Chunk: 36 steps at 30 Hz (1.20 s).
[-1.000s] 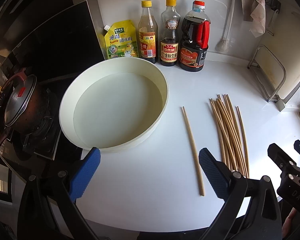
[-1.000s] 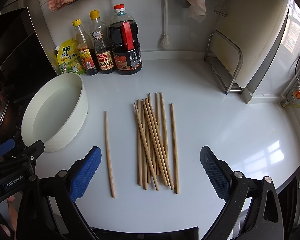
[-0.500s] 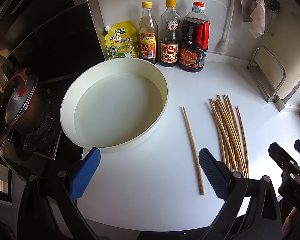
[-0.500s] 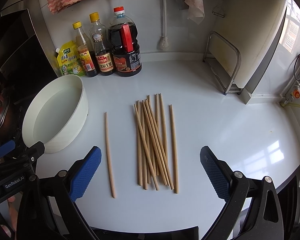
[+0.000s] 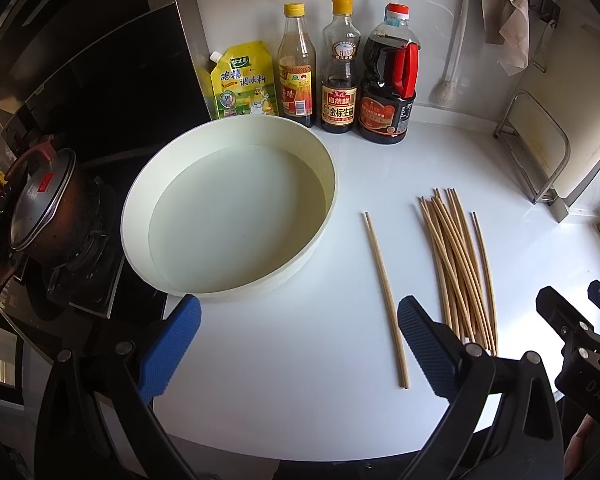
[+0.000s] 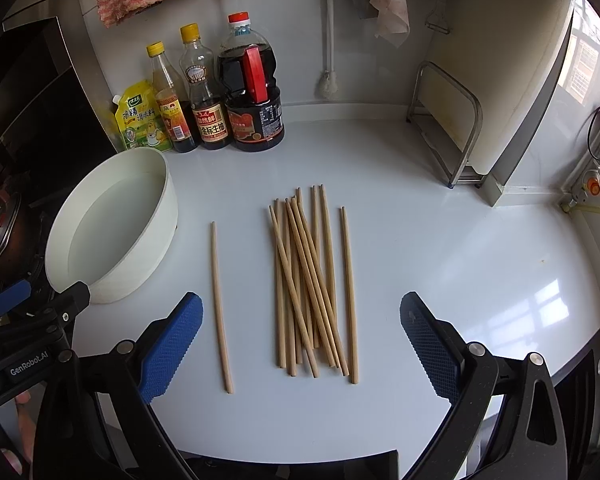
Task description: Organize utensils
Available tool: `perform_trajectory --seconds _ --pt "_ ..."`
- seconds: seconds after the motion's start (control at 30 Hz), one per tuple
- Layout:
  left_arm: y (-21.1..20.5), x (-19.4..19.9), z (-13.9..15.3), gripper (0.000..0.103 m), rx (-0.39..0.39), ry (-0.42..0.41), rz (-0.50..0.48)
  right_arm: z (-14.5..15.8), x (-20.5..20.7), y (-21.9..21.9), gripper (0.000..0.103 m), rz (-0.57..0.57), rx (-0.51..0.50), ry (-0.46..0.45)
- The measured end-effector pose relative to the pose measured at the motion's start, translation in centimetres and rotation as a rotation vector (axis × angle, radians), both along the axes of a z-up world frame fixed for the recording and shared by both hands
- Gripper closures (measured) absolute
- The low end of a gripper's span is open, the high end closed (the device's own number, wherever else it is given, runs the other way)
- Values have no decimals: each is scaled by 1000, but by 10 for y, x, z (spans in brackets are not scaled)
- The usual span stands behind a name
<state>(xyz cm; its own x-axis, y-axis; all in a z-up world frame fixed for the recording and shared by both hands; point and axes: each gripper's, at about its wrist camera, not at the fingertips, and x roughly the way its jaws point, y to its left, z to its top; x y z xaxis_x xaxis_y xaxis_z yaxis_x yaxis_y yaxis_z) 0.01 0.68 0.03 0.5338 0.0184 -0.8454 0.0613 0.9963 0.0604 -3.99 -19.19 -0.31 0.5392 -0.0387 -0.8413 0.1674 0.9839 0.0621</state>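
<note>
change: nothing has moved | left claw (image 5: 298, 344) spread wide, empty | right claw (image 6: 300, 340) spread wide, empty | basin (image 5: 140, 216) at tabletop (image 6: 440, 248) left edge: empty | chopsticks (image 6: 312, 280) mid-tabletop

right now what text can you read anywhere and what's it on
"GenRobot.AI" on the left claw's body.
"DAS" on the right claw's body.
"鸡精调味料" on the yellow pouch.
"金标生抽" on the middle bottle.
Other bottle labels and the red tag on the pot lid: too small to read.
</note>
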Motion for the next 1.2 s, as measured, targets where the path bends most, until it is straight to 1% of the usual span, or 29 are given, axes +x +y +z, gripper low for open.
perform_trajectory --seconds 1.07,1.2 --pt "3 -1 0 6 -3 7 9 -3 3 2 8 4 6 6" --pt "1 2 -4 6 -14 22 7 -6 3 1 8 3 9 16"
